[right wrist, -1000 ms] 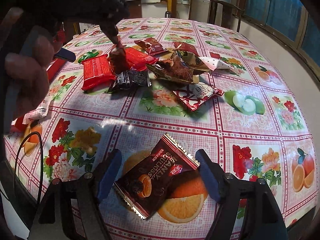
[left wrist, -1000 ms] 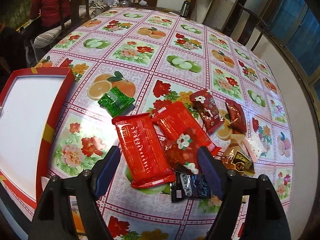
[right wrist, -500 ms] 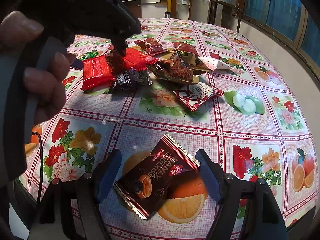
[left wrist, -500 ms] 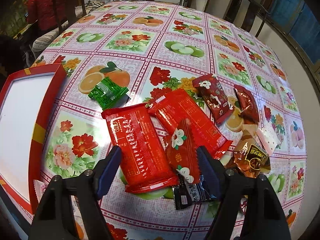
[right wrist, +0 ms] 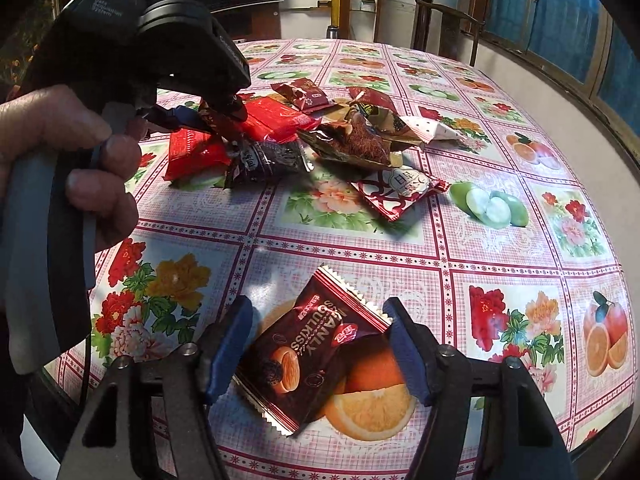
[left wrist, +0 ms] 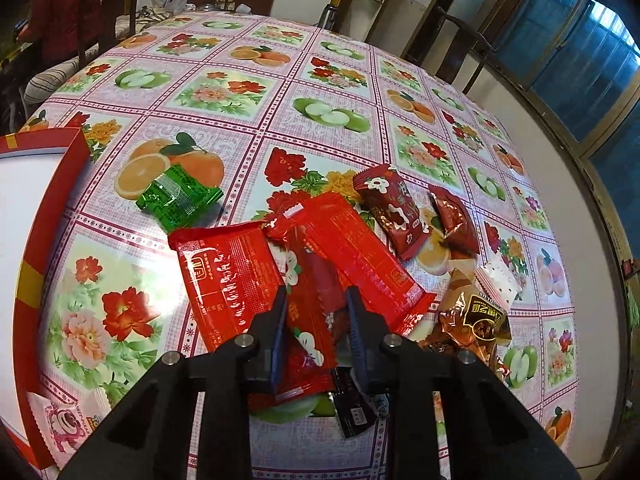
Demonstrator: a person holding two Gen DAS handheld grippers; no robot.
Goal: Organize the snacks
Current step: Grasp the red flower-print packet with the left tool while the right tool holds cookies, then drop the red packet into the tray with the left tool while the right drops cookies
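Observation:
My left gripper (left wrist: 316,304) is shut on a dark red snack packet with white flowers (left wrist: 310,312), lifted off a pile of snacks on the table; the right wrist view shows it gripped too (right wrist: 218,120). Two large red packets (left wrist: 224,276) (left wrist: 356,252), a green packet (left wrist: 178,196) and a black packet (left wrist: 354,408) lie around it. My right gripper (right wrist: 318,344) is open, its fingers on either side of a brown Hanly Soulkiss packet (right wrist: 308,352) lying flat on the tablecloth.
A red-rimmed box (left wrist: 44,208) with a white inside stands at the left. More dark red, gold and white packets (left wrist: 472,320) lie right of the pile; a red-and-white packet (right wrist: 400,188) lies apart. Chairs stand at the far side of the table.
My left gripper has moved in over the pile and closed on the flowered dark red packet, lifting it. My right gripper has stayed open around the brown packet.

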